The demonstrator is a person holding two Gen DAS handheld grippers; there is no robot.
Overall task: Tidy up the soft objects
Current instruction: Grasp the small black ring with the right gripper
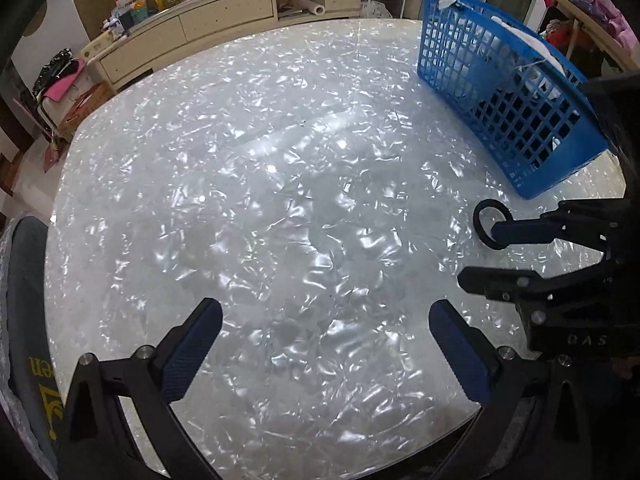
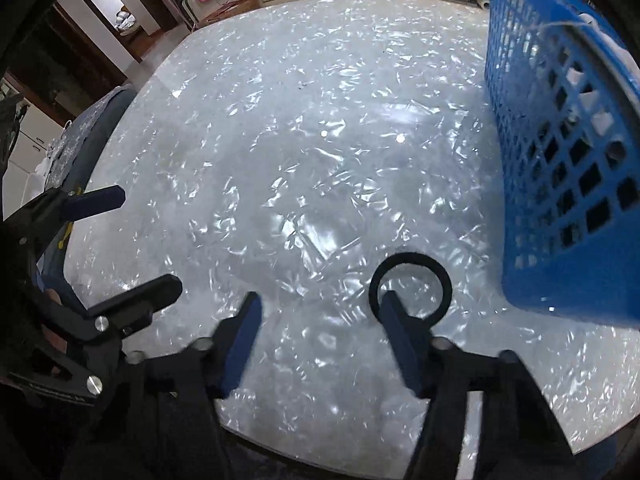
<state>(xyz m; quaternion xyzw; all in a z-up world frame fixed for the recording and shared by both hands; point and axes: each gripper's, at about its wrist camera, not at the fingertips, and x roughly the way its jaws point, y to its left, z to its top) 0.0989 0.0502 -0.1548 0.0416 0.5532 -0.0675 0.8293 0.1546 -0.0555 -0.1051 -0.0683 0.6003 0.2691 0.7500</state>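
A black hair-tie ring point(image 2: 439, 276) lies flat on the pearly white table point(image 2: 280, 152), just left of the blue lattice basket point(image 2: 560, 168). My right gripper point(image 2: 320, 320) points steeply down at it with its jaws apart. The tip of one of its fingers point(image 2: 394, 320) sits over the near side of the ring, and nothing is pinched. In the left wrist view the ring point(image 1: 480, 236) shows at that gripper's point(image 1: 478, 256) tip, below the basket point(image 1: 500, 92), which holds white soft items. My left gripper point(image 1: 326, 328) hovers open over bare table point(image 1: 280, 200), and appears at the left point(image 2: 150, 240).
A cream cabinet point(image 1: 224, 20) piled with clutter stands beyond the table's far edge. A grey padded chair point(image 1: 24, 300) presses against the table's left side. Pink clothing point(image 1: 592, 8) hangs on a rack behind the basket.
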